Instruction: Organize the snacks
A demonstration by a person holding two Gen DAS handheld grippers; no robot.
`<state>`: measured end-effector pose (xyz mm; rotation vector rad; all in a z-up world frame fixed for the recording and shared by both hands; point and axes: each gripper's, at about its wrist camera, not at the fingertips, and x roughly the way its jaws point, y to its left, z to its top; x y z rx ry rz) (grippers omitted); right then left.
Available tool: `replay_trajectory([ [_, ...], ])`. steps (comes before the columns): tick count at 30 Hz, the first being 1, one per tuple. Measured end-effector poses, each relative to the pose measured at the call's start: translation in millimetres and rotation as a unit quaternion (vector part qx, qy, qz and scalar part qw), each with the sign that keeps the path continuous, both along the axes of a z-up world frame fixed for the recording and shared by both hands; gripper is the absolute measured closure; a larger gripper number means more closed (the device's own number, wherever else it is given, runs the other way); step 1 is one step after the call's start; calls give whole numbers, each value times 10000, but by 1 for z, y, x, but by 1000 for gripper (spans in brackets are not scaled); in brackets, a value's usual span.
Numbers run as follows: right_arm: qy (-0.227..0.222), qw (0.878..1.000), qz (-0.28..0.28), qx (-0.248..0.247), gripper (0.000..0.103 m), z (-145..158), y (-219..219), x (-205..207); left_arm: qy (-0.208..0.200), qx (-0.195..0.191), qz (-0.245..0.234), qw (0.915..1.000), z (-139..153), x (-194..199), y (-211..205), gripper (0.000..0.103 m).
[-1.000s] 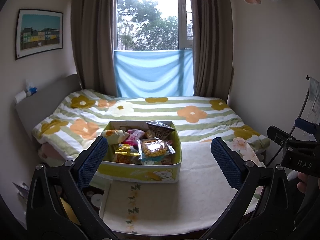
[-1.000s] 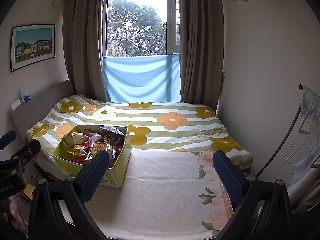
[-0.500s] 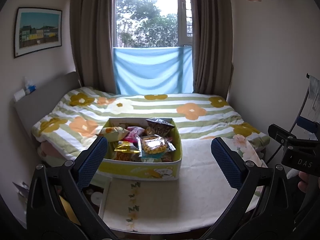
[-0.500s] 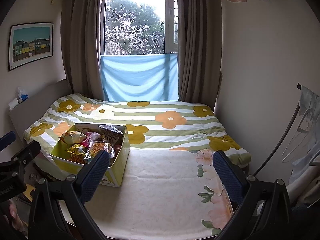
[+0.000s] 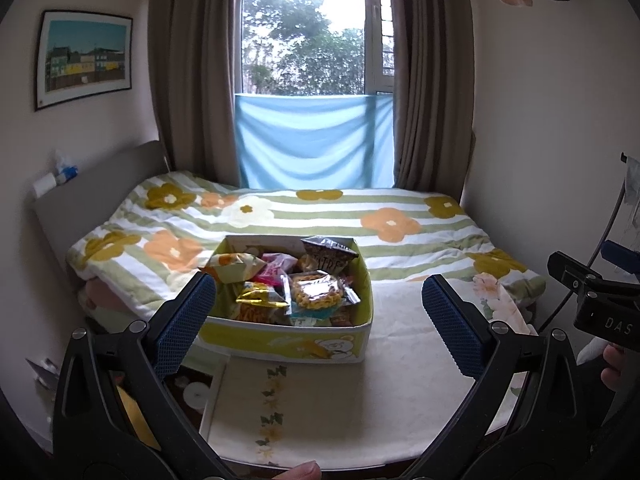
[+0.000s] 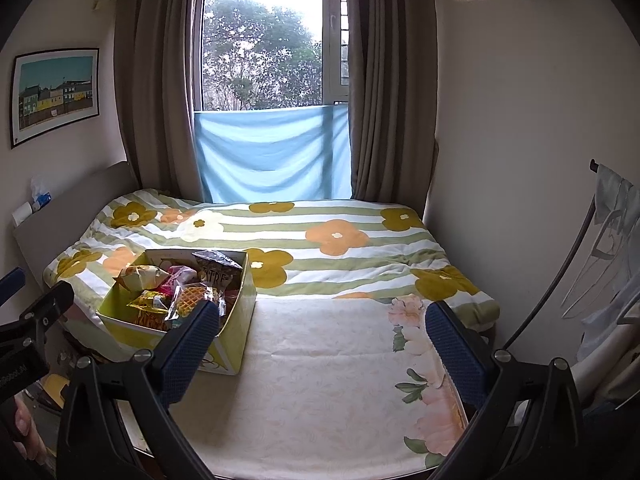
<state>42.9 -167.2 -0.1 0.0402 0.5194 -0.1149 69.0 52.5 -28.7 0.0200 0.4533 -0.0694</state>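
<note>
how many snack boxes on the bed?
1. The yellow-green snack box sits on the cream sheet at the bed's near left, full of packets; neither open gripper touches it. Nothing suggests another.

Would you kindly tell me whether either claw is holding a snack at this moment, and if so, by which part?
Nothing is held. The left claw and the right claw are both open and empty; the snacks all lie in the yellow box on the bed.

On the dark snack bag [image 5: 329, 255] at the back of the yellow box [image 5: 280, 340], the letters "TRE" are readable. The right gripper [image 5: 606, 320] body shows "DAS".
</note>
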Motion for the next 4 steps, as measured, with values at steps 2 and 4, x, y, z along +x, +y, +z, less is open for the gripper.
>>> replay_trajectory([
  [2, 22, 10000, -3, 14, 1, 0, 2, 2, -14, 50, 7, 10000, -2, 1, 1, 1],
  [4, 56, 10000, 5, 29, 1, 0, 4, 6, 4, 103, 31, 9999, -3, 4, 2, 1],
])
